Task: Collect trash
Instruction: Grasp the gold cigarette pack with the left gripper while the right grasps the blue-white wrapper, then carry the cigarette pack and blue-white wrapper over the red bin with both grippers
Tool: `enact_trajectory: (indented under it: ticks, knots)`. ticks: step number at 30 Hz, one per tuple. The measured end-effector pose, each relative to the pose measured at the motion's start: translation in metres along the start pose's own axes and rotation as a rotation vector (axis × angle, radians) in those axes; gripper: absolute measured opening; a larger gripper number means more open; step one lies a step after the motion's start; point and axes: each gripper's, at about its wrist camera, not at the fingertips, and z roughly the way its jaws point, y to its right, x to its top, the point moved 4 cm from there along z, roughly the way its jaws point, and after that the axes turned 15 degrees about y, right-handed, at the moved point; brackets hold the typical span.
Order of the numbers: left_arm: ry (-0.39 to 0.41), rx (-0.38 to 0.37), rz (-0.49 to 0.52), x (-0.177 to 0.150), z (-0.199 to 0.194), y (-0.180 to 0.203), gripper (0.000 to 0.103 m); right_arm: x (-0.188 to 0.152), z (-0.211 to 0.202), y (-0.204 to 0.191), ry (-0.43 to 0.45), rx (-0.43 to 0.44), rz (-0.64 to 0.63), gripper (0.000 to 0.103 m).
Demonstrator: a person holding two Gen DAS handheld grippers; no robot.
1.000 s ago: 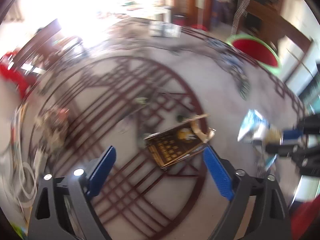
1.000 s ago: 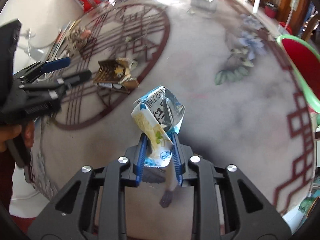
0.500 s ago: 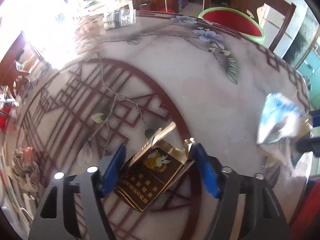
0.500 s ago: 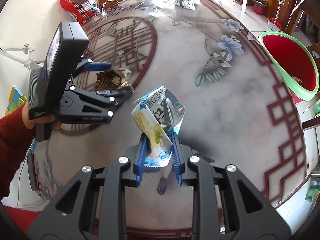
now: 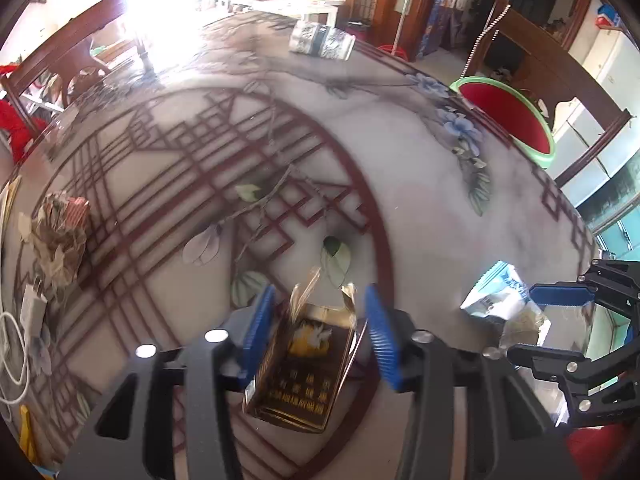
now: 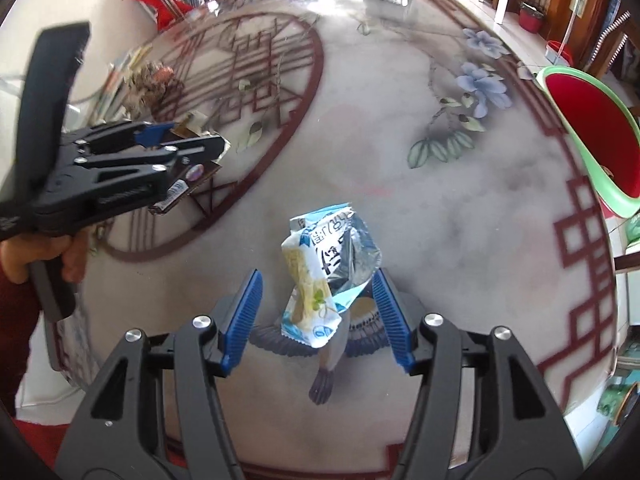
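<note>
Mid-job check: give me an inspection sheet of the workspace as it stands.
Surface: round table, glossy, printed with red lattice and flowers.
Job's things: dark cigarette pack between the left fingers; blue-white wrapper between the right fingers; crumpled paper near the left edge; can lying at the far side.
Clutter: green-rimmed red basin beyond the table edge.
Grippers: left gripper open around the pack; right gripper open, wrapper loose between its fingers.
Cables: white charger cable at the left edge.
Surroundings: wooden chairs, doorway, bright window glare.
</note>
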Motion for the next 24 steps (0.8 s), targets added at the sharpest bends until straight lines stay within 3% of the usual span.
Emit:
enact_trajectory:
  ticks: [5, 10, 12, 13, 14, 17, 19, 24]
  knots:
    - [0.016, 0.03, -0.045, -0.005, -0.008, -0.007, 0.074, -0.001, 0.006, -0.003, -0.007, -0.016, -0.014, 0.056]
    - [-0.02, 0.052, -0.027, -0.012, 0.003, -0.011, 0.073, 0.0, 0.006, -0.003, -0.003, -0.019, -0.021, 0.056]
    - [-0.037, 0.049, -0.018, -0.015, 0.008, -0.009, 0.069, -0.001, 0.008, -0.004, -0.008, -0.023, -0.024, 0.056]
    - [-0.043, 0.05, -0.011, -0.016, 0.009, -0.008, 0.062, -0.001, 0.008, -0.004, -0.009, -0.022, -0.024, 0.056]
    - [-0.051, 0.038, -0.008, -0.017, 0.011, -0.006, 0.047, -0.002, 0.008, -0.005, -0.011, -0.02, -0.023, 0.056]
    - [-0.037, 0.023, -0.022, -0.016, 0.009, -0.001, 0.039, -0.003, 0.01, -0.006, -0.02, -0.013, -0.029, 0.048]
    - [-0.025, 0.037, -0.044, -0.014, 0.005, 0.0, 0.037, -0.004, 0.011, -0.005, -0.022, 0.0, -0.012, 0.03]
    - [0.045, 0.079, -0.157, 0.002, -0.02, 0.0, 0.037, 0.007, -0.001, 0.001, 0.04, -0.002, 0.028, 0.02]
